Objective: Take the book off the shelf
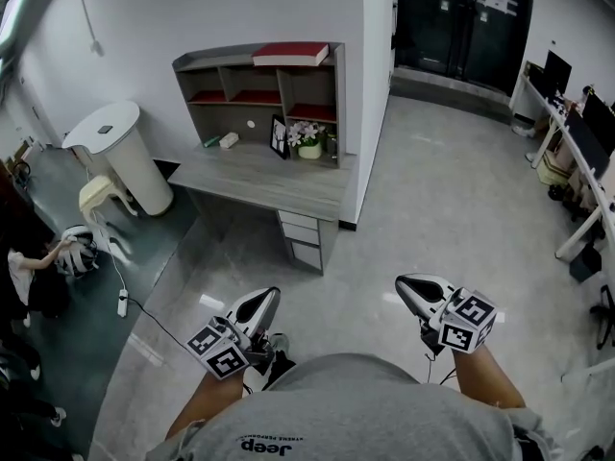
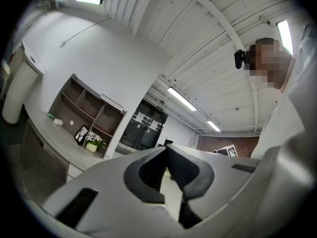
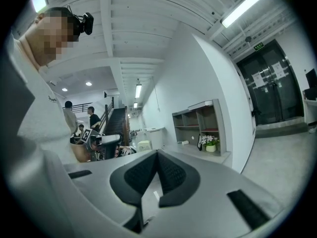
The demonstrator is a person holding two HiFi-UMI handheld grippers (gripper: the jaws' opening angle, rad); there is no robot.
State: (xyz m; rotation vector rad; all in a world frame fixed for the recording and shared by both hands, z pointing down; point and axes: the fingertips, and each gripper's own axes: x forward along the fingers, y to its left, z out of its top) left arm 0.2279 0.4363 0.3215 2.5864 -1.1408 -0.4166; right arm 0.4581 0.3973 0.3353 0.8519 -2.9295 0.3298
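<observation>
A red book (image 1: 291, 55) lies flat on top of the grey shelf unit (image 1: 261, 92) that stands on a desk (image 1: 261, 181) against the white wall. The same shelf unit (image 2: 89, 110) shows far off in the left gripper view, and the shelf unit (image 3: 198, 123) appears small in the right gripper view. Both grippers are held low near my body, well short of the desk. My left gripper (image 1: 268, 299) has its jaws closed tip to tip with nothing between them. My right gripper (image 1: 404, 283) is shut and empty too.
On the desk stand a small flower pot (image 1: 308, 142), a picture frame (image 1: 279, 136) and a few small items. A white bin (image 1: 115, 152) and stool (image 1: 101, 200) stand left of the desk. A person (image 1: 24, 267) crouches at far left. Desks with monitors (image 1: 581, 123) line the right wall.
</observation>
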